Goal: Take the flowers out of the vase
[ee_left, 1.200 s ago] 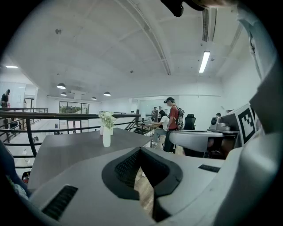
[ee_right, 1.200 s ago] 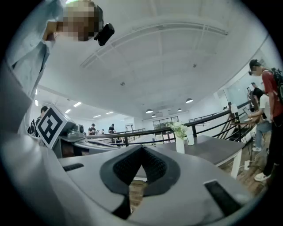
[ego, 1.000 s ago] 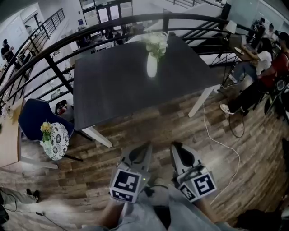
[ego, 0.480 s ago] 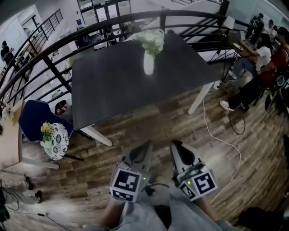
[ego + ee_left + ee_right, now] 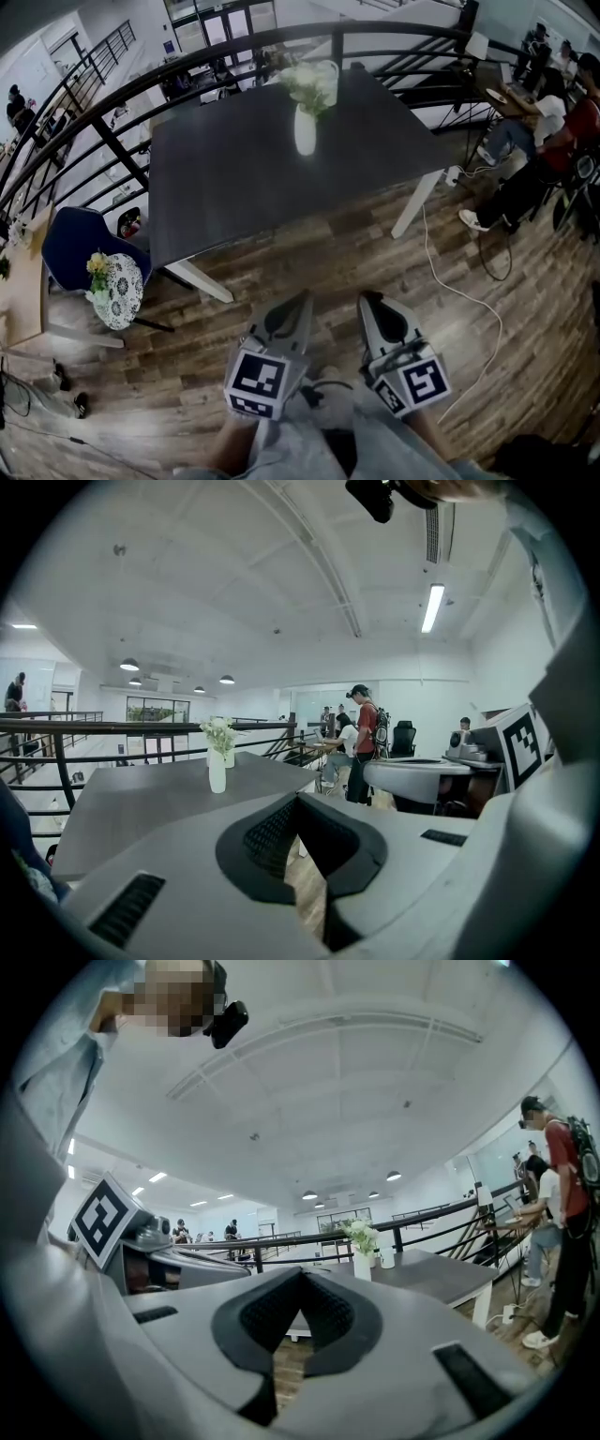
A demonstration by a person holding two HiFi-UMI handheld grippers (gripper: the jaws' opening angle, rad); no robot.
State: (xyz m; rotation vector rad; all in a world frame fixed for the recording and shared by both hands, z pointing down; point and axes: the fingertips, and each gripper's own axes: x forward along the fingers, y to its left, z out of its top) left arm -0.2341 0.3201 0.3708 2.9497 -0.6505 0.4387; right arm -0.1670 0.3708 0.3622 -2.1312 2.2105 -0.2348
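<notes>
Head view, nearest first. Low in frame, side by side: left hand-held gripper (image 5: 302, 300) and right hand-held gripper (image 5: 368, 300), each with its marker cube toward the body and its tips pointing up-frame toward the desk. Both clenched, tips pressed together, nothing between them. Same in the left gripper view and the right gripper view: dark pads meeting at the tip, only a sliver of floor showing through the gap below. Neither touching anything.

Just beyond the tips: wooden floor (image 5: 309, 258), with a white cable (image 5: 473, 309) snaking across it at right. At left, a blue chair (image 5: 66, 246), and beside it a round lace-patterned piece (image 5: 120, 298) carrying yellow blossoms (image 5: 96, 265).

Further on: dark desk (image 5: 234, 187) on white legs, well apart from both hand-held grippers. Toward its far edge, standing upright: 1 white vase (image 5: 306, 141), with the white flowers (image 5: 307, 80) in its neck, not yet taken out. Just behind the vase, 1 pale cup (image 5: 327, 77). From the left gripper view, vase and flowers seen to the left of the closed tips; from the right gripper view, to the right of them, far off in both.

Farthest: black railing (image 5: 103, 98) curving round the desk's far side, and seated people (image 5: 553, 122) at the right edge.
</notes>
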